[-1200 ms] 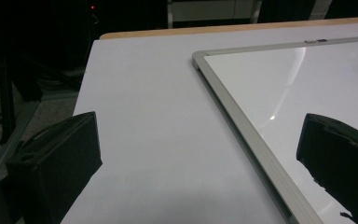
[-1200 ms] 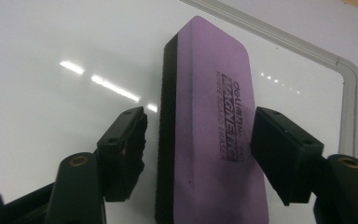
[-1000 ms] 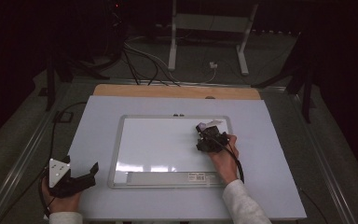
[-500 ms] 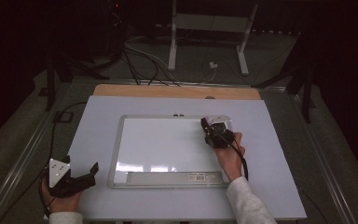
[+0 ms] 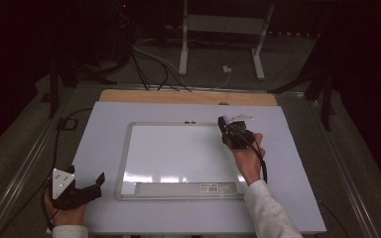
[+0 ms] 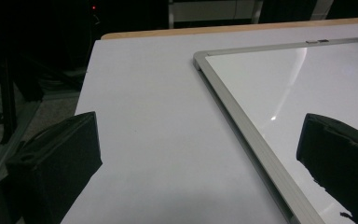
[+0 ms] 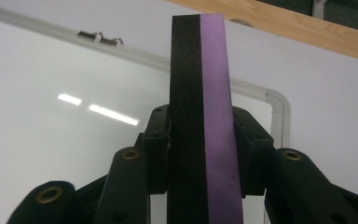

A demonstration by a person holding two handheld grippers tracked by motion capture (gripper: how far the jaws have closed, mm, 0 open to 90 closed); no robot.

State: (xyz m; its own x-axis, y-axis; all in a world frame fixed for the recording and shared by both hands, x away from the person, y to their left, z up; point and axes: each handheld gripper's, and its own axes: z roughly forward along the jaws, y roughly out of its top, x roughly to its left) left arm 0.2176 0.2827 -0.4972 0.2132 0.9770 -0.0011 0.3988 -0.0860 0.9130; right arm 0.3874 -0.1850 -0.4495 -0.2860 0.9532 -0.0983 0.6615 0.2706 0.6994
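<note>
lies flat at the middle of the desk (image 5: 297,198): whiteboard (image 5: 178,156). at the whiteboard's far right corner, over its frame: right gripper (image 5: 233,130), eraser (image 7: 200,116) upright between its jaws. off the whiteboard's near left corner, by the desk's near left edge: left gripper (image 5: 92,184), jaws apart. beyond the whiteboard, behind the desk's far edge: stand legs (image 5: 221,39) and cables (image 5: 149,64) on the floor.

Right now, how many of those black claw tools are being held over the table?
2. The left gripper sits open at the table's near left corner, off the whiteboard. The right gripper is over the whiteboard's far right corner, shut on a purple-and-black eraser.
</note>
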